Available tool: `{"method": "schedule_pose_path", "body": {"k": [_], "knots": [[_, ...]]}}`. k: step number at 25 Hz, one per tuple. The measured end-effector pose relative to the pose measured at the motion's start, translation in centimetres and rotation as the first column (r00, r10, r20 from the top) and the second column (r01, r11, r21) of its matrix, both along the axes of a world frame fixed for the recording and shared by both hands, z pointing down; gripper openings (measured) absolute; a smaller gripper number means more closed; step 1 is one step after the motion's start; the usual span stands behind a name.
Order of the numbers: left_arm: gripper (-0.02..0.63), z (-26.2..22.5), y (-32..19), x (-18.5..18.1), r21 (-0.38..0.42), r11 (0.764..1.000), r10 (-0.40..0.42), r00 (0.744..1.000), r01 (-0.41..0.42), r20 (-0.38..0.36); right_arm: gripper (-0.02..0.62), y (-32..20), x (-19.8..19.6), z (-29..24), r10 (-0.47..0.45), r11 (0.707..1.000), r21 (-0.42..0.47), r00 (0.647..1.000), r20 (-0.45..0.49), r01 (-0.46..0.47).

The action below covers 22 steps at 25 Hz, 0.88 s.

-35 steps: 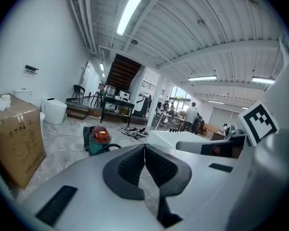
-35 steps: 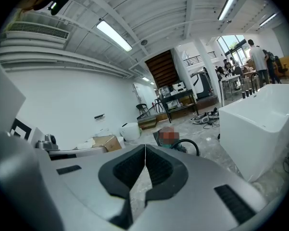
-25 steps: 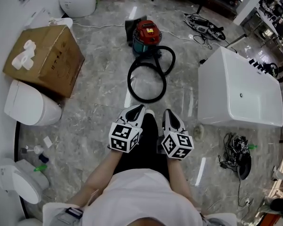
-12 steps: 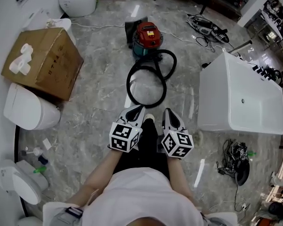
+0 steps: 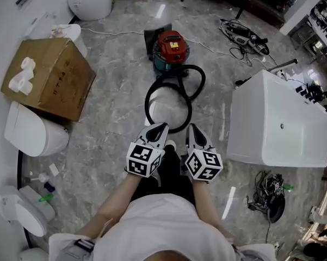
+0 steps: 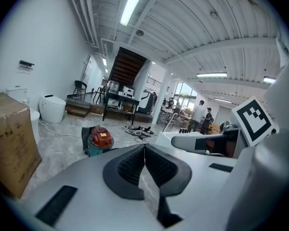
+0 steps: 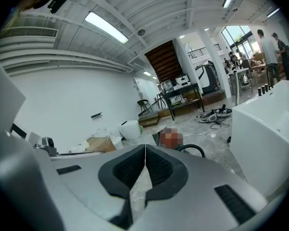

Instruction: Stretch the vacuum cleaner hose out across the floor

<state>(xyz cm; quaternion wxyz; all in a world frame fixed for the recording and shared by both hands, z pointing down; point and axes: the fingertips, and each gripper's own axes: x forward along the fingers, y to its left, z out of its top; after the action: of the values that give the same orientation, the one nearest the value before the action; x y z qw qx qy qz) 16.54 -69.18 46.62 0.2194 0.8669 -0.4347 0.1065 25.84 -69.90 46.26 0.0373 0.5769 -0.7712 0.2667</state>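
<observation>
A red and teal vacuum cleaner (image 5: 170, 49) stands on the grey marble floor, seen too in the left gripper view (image 6: 99, 139). Its black hose (image 5: 168, 99) lies coiled in loops just in front of it; a bit of the hose (image 7: 192, 149) shows in the right gripper view. My left gripper (image 5: 160, 126) and right gripper (image 5: 192, 128) are held side by side above the floor, short of the near edge of the coil. Both are shut with nothing between the pads (image 6: 144, 146) (image 7: 144, 147).
A white bathtub (image 5: 277, 121) stands at the right, a cardboard box (image 5: 51, 78) and toilets (image 5: 35, 129) at the left. Tools and cables (image 5: 245, 36) lie beyond the tub, more cables (image 5: 269, 192) beside it. People stand far off in the left gripper view (image 6: 201, 115).
Both grippers and the person have moved forward towards the vacuum cleaner; the coiled hose now lies closer to the fingertips. The jaws stayed shut.
</observation>
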Motion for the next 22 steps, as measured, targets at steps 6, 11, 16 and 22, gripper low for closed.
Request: {"method": "schedule_pose_path", "body": {"k": [6,11,16,22], "knots": [[0.009,0.9,-4.4,0.6,-0.036,0.999,-0.019,1.000,0.019,-0.003,0.017,-4.5,0.2,0.4,-0.044,0.999,-0.009,0.999,-0.001,0.044],[0.009,1.9,-7.9,1.2,-0.072,0.997,-0.024,1.000,0.023,-0.011,0.017,-8.1,0.7,1.4,-0.075,0.997,-0.033,0.997,-0.001,0.075],[0.009,3.5,-10.6,2.0,-0.113,0.993,-0.022,1.000,0.022,0.001,0.018,-11.0,1.7,2.1,-0.107,0.993,-0.051,0.994,-0.004,0.106],[0.009,4.6,-13.7,3.6,-0.134,0.991,-0.011,1.000,0.013,0.014,0.017,-14.2,2.6,2.8,-0.139,0.989,-0.060,0.990,-0.004,0.138]]}}
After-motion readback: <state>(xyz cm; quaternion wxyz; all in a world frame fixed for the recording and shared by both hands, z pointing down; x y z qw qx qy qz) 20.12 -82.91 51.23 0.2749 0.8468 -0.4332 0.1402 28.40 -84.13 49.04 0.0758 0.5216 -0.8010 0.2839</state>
